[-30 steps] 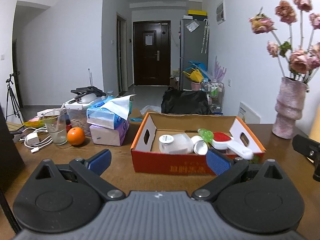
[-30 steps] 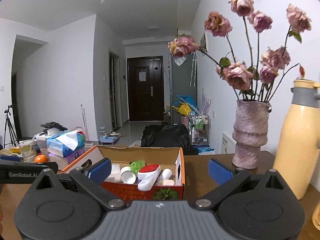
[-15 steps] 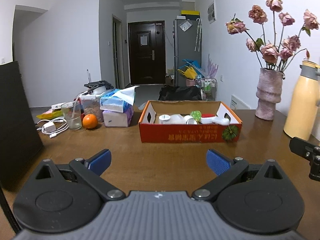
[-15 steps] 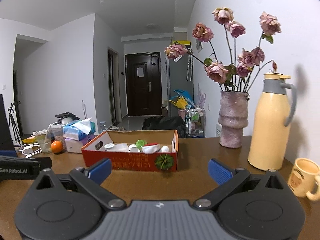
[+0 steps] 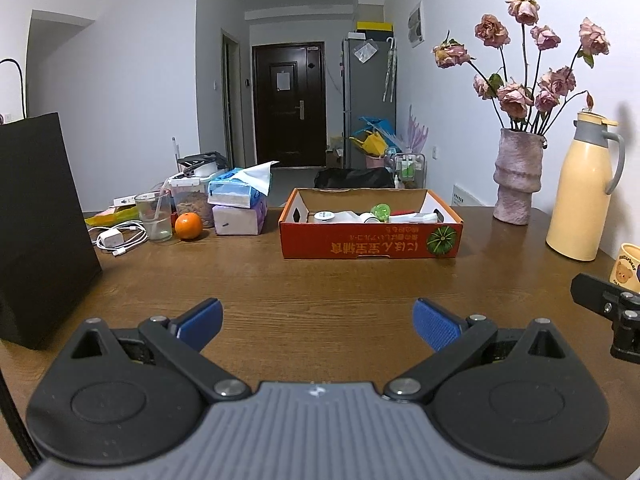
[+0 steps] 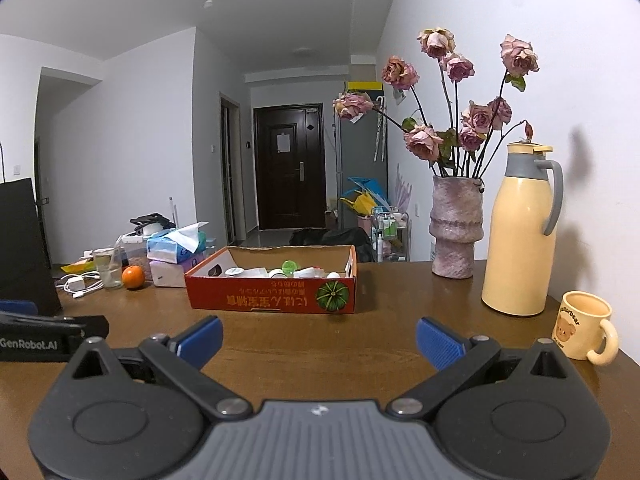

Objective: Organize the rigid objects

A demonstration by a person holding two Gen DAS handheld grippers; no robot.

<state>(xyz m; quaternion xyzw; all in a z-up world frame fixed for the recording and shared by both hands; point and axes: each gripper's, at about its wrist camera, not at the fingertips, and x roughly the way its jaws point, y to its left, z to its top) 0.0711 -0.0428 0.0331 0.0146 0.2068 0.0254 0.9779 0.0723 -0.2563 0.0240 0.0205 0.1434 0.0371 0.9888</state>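
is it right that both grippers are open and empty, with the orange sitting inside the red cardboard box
Not quite. The orange sits on the table left of the red cardboard box, beside the glass, as the left wrist view shows. Both the left gripper and right gripper are open and empty.

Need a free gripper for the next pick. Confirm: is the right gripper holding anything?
No, the right gripper is wide open with only bare table between its blue pads.

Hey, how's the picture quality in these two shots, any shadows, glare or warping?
Left wrist view: fisheye bends the walls, dark corners, soft sheen on the table. Right wrist view: same warping, the flask casts a hard shadow on the wall; everything reads sharp.
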